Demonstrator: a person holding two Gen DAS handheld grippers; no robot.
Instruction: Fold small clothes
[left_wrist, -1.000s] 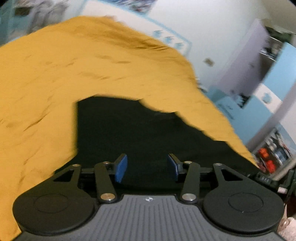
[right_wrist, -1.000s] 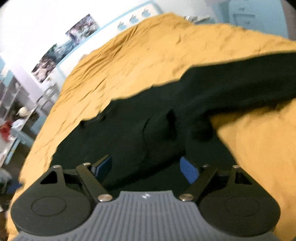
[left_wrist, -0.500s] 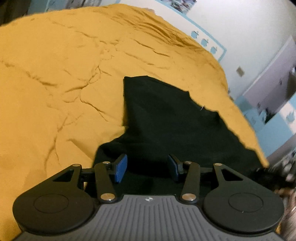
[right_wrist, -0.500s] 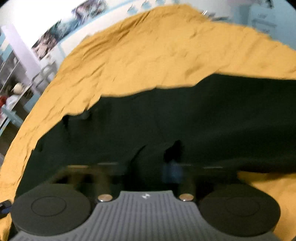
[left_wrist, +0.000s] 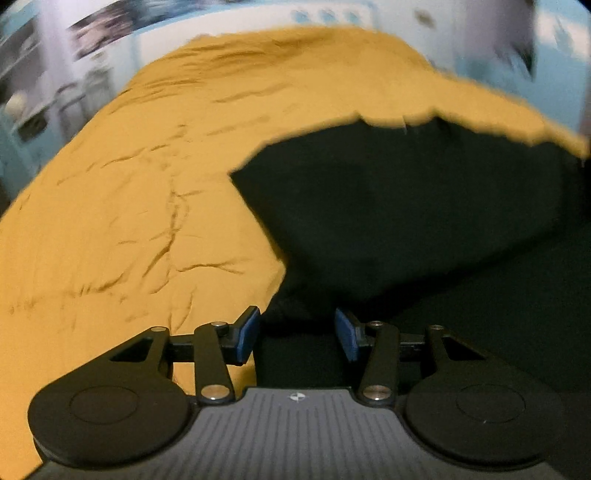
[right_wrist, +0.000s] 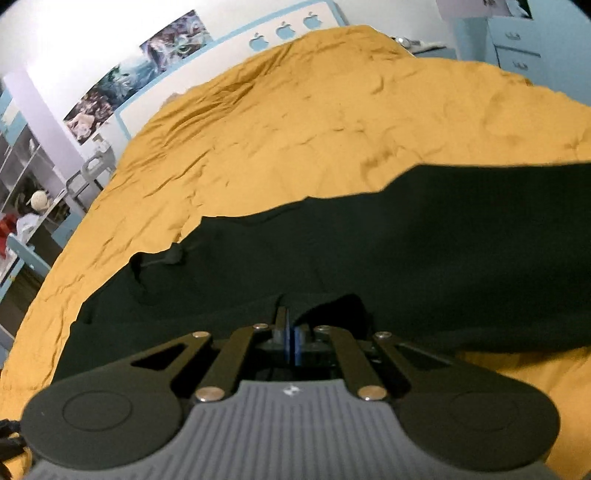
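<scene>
Black garment (right_wrist: 369, 258) lies spread on the yellow bedspread (right_wrist: 295, 140), near the bed's near edge. Right gripper (right_wrist: 291, 338): jaws pressed together, pinching a garment fold. Left gripper (left_wrist: 295, 332): jaws spread over the garment's edge, gripping nothing.

One black garment (right_wrist: 406, 251) lies on one mustard-yellow bedspread (right_wrist: 314, 122). Two grippers are over it, the left gripper (left_wrist: 297, 334) and the right gripper (right_wrist: 290, 341). Three apple stickers (right_wrist: 284, 29) mark the wall, beside two posters (right_wrist: 136, 70).
</scene>
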